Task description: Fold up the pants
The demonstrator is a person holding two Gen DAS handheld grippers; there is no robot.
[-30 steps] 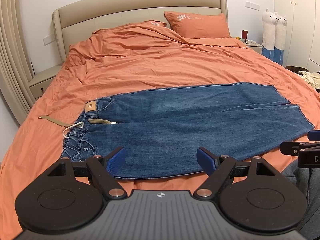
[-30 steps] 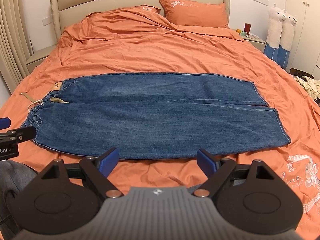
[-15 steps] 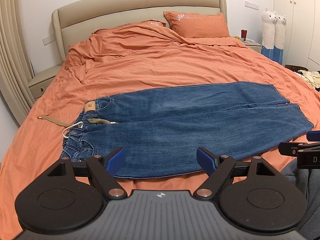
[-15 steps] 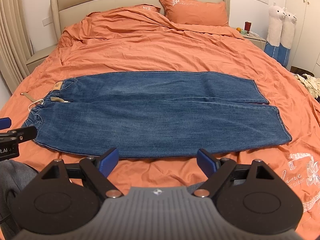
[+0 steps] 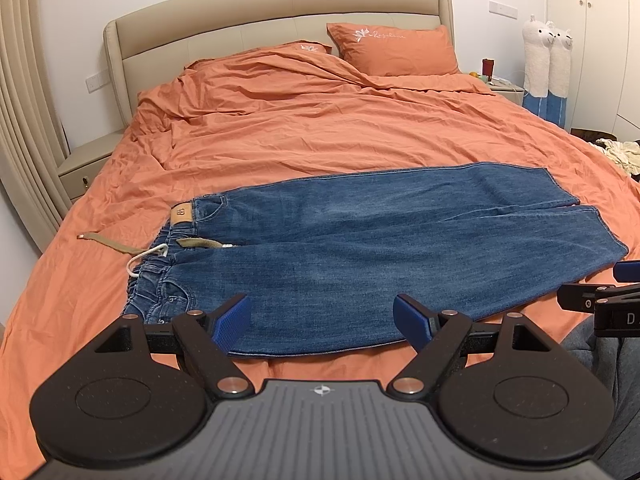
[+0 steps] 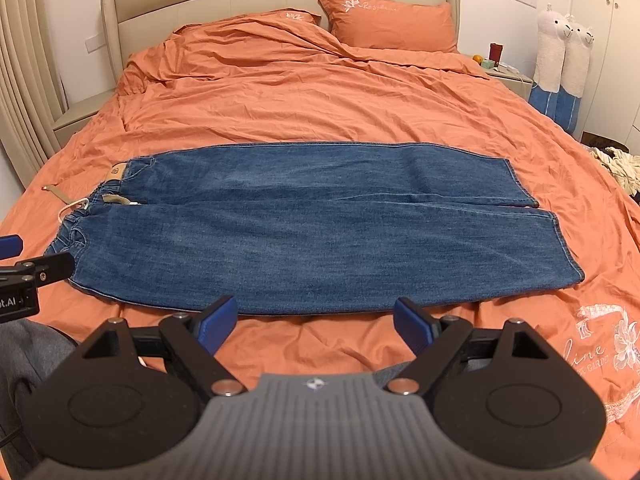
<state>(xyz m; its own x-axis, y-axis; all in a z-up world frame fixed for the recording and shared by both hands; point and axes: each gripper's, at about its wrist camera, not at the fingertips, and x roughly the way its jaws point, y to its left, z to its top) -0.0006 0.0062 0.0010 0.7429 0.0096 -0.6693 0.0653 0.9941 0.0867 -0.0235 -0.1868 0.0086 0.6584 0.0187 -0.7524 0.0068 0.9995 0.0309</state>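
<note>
Blue jeans [image 5: 360, 248] [image 6: 304, 232] lie spread flat across the orange bed, waistband to the left, both legs side by side reaching right. A tan belt and white drawstring [image 5: 148, 254] trail from the waistband. My left gripper [image 5: 322, 318] hovers open above the near edge of the jeans, close to the waist end, nothing between its blue pads. My right gripper [image 6: 316, 318] is open too, just short of the near hem edge over bare bedding. Each gripper's tip shows at the side of the other's view.
The orange duvet [image 5: 320, 128] covers the whole bed, with two orange pillows [image 5: 396, 52] at the beige headboard. Nightstands flank the bed. Two plush alpacas [image 6: 564, 52] stand at the right wall. Crumpled cloth [image 6: 616, 164] lies on the floor at right. A grey sleeve shows at the lower edge.
Both grippers have drifted slightly; the jeans sit a touch higher in the views. The jaws stay open and the jeans have not moved.
</note>
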